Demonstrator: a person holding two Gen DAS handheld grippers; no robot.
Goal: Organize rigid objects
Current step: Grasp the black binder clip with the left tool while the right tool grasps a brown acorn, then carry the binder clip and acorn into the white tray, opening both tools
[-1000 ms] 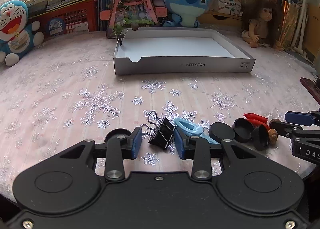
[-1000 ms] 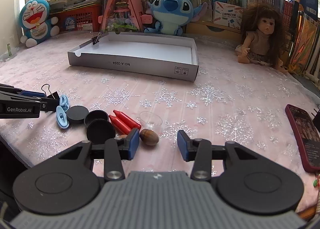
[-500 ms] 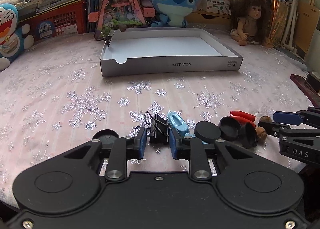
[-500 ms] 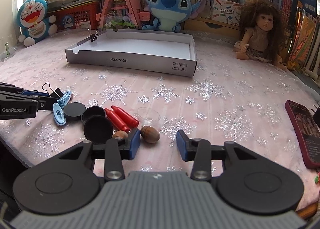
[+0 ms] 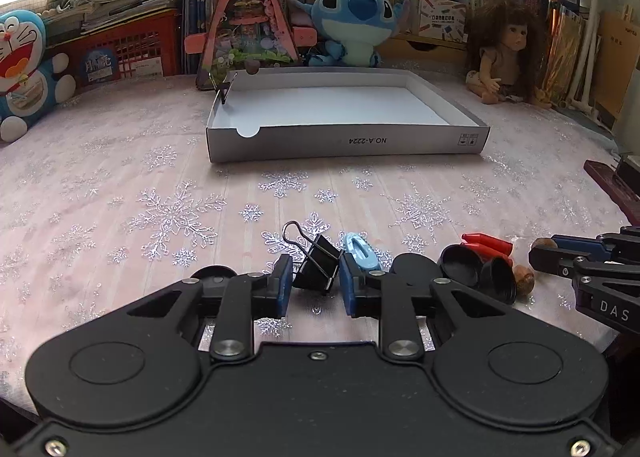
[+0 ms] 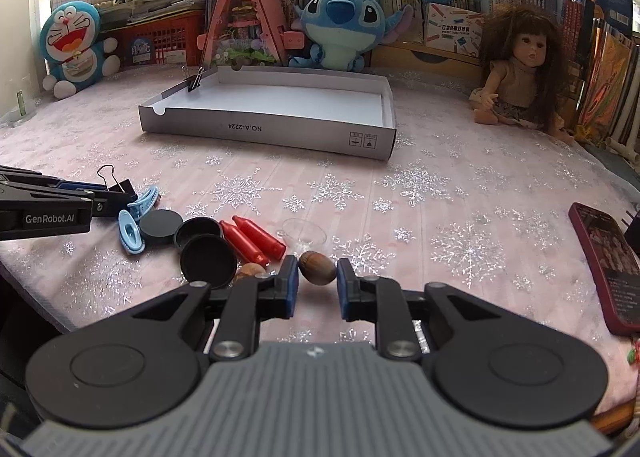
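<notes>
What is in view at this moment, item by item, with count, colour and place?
black metal binder clip: 1, black, between the left fingers; a second one is clipped on the tray's far left wall
light blue plastic clips: 2, near edge, beside the binder clip
round black lids: 3, near edge
red plastic crayon-shaped pieces: 2, right of the lids
brown nuts: 2, one between the right fingers, one by the lids
clear plastic cup: 1, behind the nut
white cardboard tray: 1, mid table
red phone: 1, right edge
plush toys, doll, books: back
left hand-held gripper: closed around the binder clip
right hand-held gripper: jaws flank the nut
</notes>
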